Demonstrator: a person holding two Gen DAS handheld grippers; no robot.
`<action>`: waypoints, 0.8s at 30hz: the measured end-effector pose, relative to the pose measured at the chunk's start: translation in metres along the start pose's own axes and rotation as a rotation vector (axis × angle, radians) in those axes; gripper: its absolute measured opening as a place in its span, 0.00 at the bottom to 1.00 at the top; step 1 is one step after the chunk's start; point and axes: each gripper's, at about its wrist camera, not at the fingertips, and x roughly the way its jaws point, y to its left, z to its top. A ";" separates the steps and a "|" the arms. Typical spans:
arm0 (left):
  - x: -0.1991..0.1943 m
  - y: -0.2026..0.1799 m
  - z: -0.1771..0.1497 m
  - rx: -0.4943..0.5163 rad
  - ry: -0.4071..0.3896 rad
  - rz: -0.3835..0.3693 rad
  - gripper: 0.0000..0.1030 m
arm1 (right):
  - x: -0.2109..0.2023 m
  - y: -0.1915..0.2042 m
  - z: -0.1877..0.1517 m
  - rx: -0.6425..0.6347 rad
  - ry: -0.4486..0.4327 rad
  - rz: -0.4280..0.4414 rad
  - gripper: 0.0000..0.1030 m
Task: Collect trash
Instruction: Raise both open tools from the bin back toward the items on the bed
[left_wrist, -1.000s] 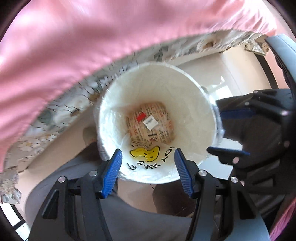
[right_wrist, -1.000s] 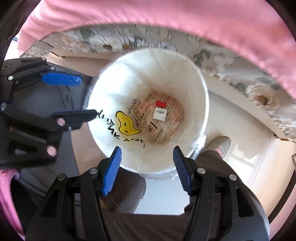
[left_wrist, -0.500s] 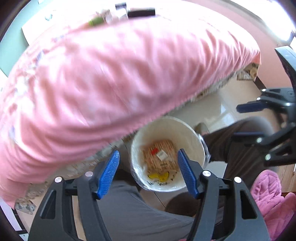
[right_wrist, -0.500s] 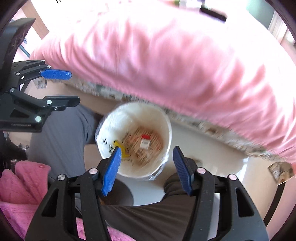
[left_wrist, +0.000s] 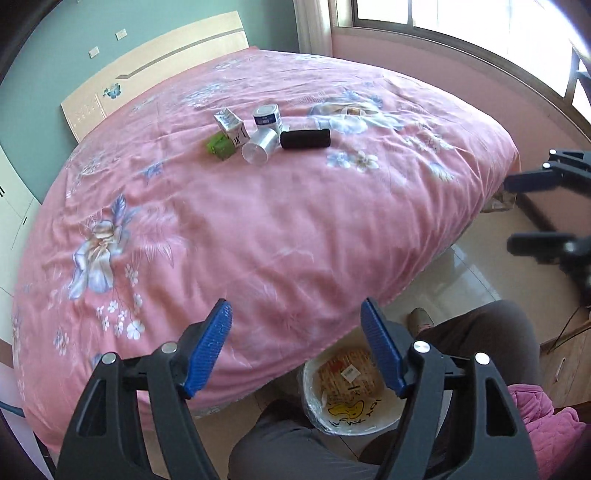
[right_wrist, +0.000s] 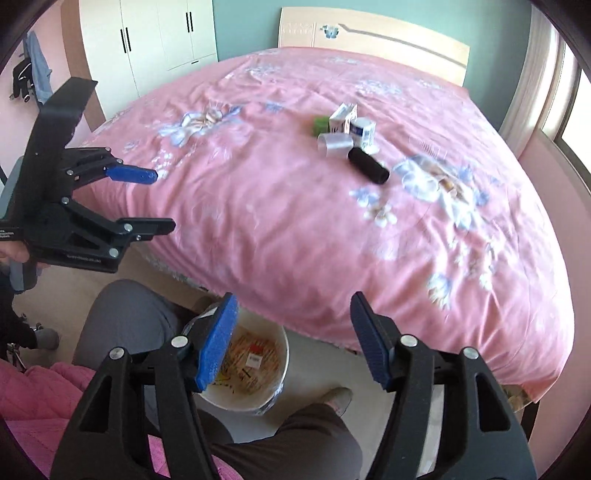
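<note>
left wrist: black cylinder (left_wrist: 305, 139) lies sideways on bed (left_wrist: 221, 221), axis left-right.

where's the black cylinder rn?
The black cylinder lies on its side on the pink bedspread, far from both grippers, at the right end of the trash cluster, just right of the clear plastic cup.

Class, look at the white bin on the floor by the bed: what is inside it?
Inside the white bin lies a tan printed wrapper with a white label, over a clear liner. Anything beneath the wrapper is covered, and the left gripper's finger hides part of the bin.
</note>
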 end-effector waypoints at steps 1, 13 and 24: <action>0.002 0.000 0.006 0.010 -0.007 0.003 0.72 | -0.004 -0.004 0.008 -0.007 -0.013 -0.004 0.63; 0.037 0.017 0.085 0.064 -0.038 0.003 0.73 | -0.004 -0.045 0.085 -0.046 -0.081 -0.040 0.63; 0.097 0.043 0.127 0.034 0.000 0.002 0.73 | 0.041 -0.076 0.121 -0.052 -0.063 -0.039 0.63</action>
